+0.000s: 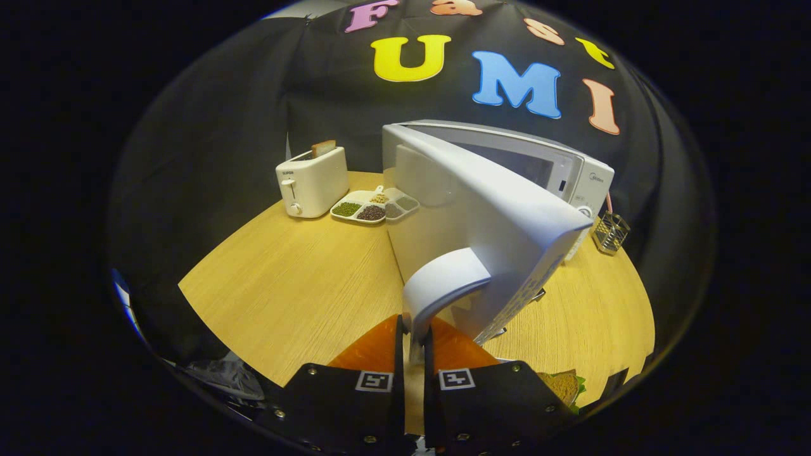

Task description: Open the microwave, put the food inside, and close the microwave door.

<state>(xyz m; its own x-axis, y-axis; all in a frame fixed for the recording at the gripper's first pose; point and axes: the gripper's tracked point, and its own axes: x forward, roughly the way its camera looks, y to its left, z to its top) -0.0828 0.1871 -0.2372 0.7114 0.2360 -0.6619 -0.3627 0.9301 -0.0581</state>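
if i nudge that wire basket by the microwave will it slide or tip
The wire basket looks like thin open mesh, so it is probably light and would likely slide on the smooth wooden table. It stands fairly tall, so a high push might tip it. The gripper is shut on the door handle.

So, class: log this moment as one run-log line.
tool: shut on door handle | microwave door: partly open | sandwich: outside, on table

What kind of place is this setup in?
Likely a mock kitchen counter in a recording booth: a microwave with its door handle pinched in the tool, a toaster and a divided dish on a wooden table.
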